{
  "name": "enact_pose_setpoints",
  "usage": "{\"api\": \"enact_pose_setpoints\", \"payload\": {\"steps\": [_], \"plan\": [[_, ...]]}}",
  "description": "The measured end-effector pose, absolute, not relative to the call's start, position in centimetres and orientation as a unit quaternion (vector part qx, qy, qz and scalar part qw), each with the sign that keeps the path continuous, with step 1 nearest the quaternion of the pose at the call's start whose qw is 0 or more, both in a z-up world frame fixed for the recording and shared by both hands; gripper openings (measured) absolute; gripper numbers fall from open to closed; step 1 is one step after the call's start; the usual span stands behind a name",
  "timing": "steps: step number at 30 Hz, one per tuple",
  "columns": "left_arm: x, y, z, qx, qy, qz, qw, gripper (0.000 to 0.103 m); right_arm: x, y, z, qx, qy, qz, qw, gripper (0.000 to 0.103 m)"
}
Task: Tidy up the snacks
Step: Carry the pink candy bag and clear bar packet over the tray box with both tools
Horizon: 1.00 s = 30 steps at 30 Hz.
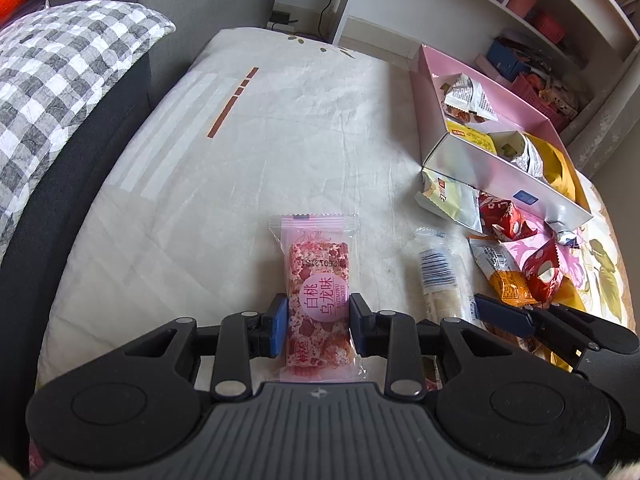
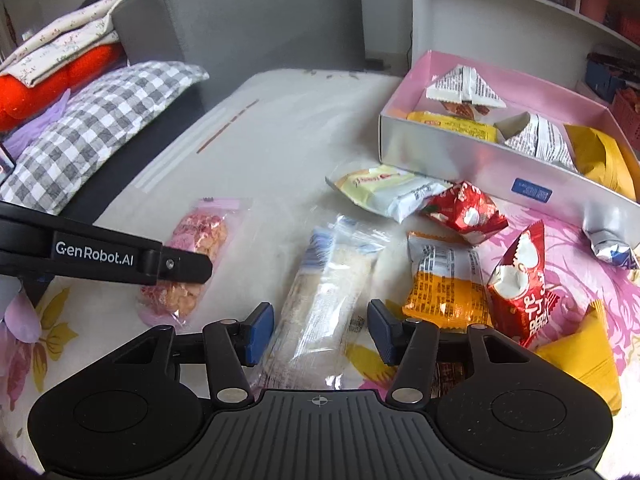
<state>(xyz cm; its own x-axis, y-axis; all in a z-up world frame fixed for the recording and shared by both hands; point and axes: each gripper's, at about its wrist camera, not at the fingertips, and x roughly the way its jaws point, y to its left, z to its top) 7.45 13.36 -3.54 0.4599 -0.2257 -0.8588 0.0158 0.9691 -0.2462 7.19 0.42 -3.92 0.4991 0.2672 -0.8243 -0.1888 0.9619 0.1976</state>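
Here the left gripper (image 1: 319,326) clamps a pink snack bar (image 1: 318,300) on the bed sheet (image 1: 280,140). The right gripper's (image 2: 320,330) fingers stand apart around a clear-wrapped bar (image 2: 324,304), not pressing it, near the pink box (image 2: 404,92).

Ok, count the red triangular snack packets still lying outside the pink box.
2. One red triangular foil packet lies just in front of the pink cardboard box, beside the pale yellow-white wrapper. The other stands right of the orange packet. More may be hidden.

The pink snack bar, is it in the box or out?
Out. The pink snack bar lies on the bedcover, apart from the pink box.
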Motion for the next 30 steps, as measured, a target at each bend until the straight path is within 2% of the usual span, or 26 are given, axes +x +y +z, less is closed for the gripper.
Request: {"api": "enact_pose_setpoints", "payload": {"steps": [3, 5, 8, 10, 30], "plan": [[7.5, 13.4, -3.6, -0.103, 0.515, -0.07, 0.848, 0.029, 7.3, 0.6, -4.0, 0.036, 0.478, 0.128, 0.868, 0.047], [7.5, 13.4, -3.6, -0.103, 0.515, -0.07, 0.848, 0.029, 7.1, 1.0, -4.0, 0.022, 0.473, 0.128, 0.872, 0.033], [7.5, 13.4, -3.5, -0.103, 0.516, -0.069, 0.848, 0.029, 7.2, 1.2, -3.7, 0.026, 0.474, 0.13, 0.871, 0.022], [7.5, 13.5, -3.4, -0.105, 0.515, -0.069, 0.848, 0.029, 7.2, 1.0, -3.1, 0.035, 0.469, 0.133, 0.872, 0.019], [7.9, 11.8, -1.2, -0.134, 0.491, -0.069, 0.858, 0.029, 7.7, -6.0, 2.3, 0.186, 0.426, 0.126, 0.877, 0.018]]}}
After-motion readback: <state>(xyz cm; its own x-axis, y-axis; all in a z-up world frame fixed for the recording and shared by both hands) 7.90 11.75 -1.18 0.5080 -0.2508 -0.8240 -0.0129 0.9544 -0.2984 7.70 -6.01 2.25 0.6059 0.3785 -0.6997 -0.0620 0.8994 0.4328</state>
